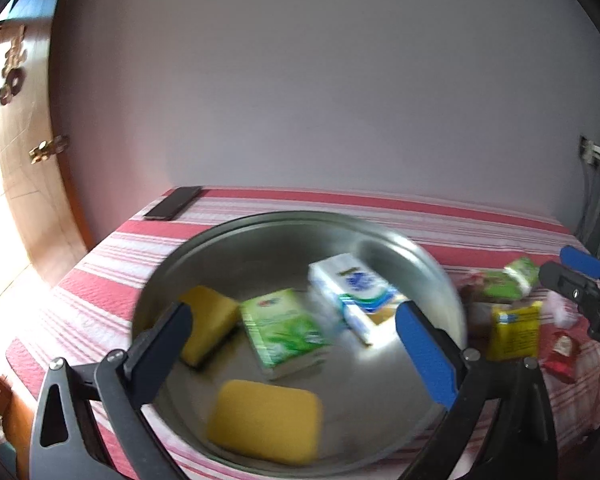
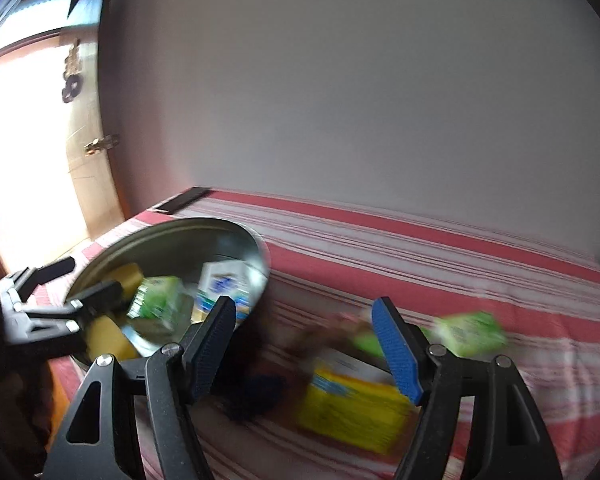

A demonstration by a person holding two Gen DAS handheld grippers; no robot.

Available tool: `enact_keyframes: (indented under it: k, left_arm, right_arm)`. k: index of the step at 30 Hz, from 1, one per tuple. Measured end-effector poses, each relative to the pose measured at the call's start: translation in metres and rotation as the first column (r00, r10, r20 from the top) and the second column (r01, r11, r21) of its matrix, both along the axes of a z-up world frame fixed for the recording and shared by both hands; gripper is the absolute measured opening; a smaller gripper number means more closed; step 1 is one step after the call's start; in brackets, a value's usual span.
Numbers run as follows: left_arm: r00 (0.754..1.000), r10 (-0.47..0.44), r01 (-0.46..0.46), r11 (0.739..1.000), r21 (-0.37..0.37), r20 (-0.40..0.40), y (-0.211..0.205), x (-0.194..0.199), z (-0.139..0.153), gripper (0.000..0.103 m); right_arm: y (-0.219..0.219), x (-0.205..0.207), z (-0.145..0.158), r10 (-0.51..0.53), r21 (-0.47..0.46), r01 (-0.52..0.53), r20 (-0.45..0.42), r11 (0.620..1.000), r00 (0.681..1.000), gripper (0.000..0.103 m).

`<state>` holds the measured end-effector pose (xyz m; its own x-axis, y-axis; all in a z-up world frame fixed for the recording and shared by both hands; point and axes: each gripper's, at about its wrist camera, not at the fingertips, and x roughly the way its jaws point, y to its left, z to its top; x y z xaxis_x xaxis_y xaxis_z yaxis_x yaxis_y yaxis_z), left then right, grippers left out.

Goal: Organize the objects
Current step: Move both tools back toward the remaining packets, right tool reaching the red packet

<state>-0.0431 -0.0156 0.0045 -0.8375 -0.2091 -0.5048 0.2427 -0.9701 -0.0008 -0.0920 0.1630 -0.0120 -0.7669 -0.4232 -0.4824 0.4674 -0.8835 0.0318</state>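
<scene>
A round metal tray (image 1: 260, 236) lies on the red-and-white striped cloth (image 1: 100, 280). In it are two yellow sponges (image 1: 266, 420), a green tissue pack (image 1: 282, 330) and a white-and-blue tissue pack (image 1: 356, 288). My left gripper (image 1: 296, 344) is open and empty, hovering over the tray. My right gripper (image 2: 312, 344) is open and empty above a yellow pack (image 2: 352, 412) on the cloth. A green pack (image 2: 472, 332) lies to its right. The tray (image 2: 172, 232) also shows at the left of the right wrist view. The image is blurred.
A dark phone (image 1: 174, 202) lies at the cloth's far left corner. A red wrapped item (image 1: 562, 356) and other small packs (image 1: 508, 284) lie right of the tray. A dark blue object (image 2: 260, 396) lies by the yellow pack. A wooden door (image 1: 28, 184) stands at left.
</scene>
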Motion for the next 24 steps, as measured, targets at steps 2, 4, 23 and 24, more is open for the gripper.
enact_keyframes:
  k: [2, 4, 23, 24]
  left_arm:
    - [0.999, -0.033, 0.033, 0.999, -0.003, -0.004, 0.014, 0.001, 0.0, 0.103]
    - [0.998, -0.069, 0.069, 0.998, -0.01, -0.006, 0.033, 0.0, -0.001, 0.103]
    - [0.976, -0.209, 0.212, 0.976, -0.054, 0.061, 0.119, -0.022, -0.027, 0.103]
    - [0.976, -0.211, 0.214, 0.975, -0.058, 0.061, 0.12, -0.022, -0.028, 0.103]
  right_arm:
    - [0.019, 0.004, -0.004, -0.029, -0.006, 0.029, 0.012, 1.0, 0.999, 0.073]
    - [0.037, 0.008, -0.013, -0.049, -0.003, 0.049, 0.031, 0.999, 0.998, 0.073]
    - [0.074, 0.003, -0.078, -0.009, 0.115, -0.015, 0.205, 0.993, 0.979, 0.073]
    - [0.075, 0.001, -0.079, -0.017, 0.114, -0.007, 0.211, 0.993, 0.977, 0.073]
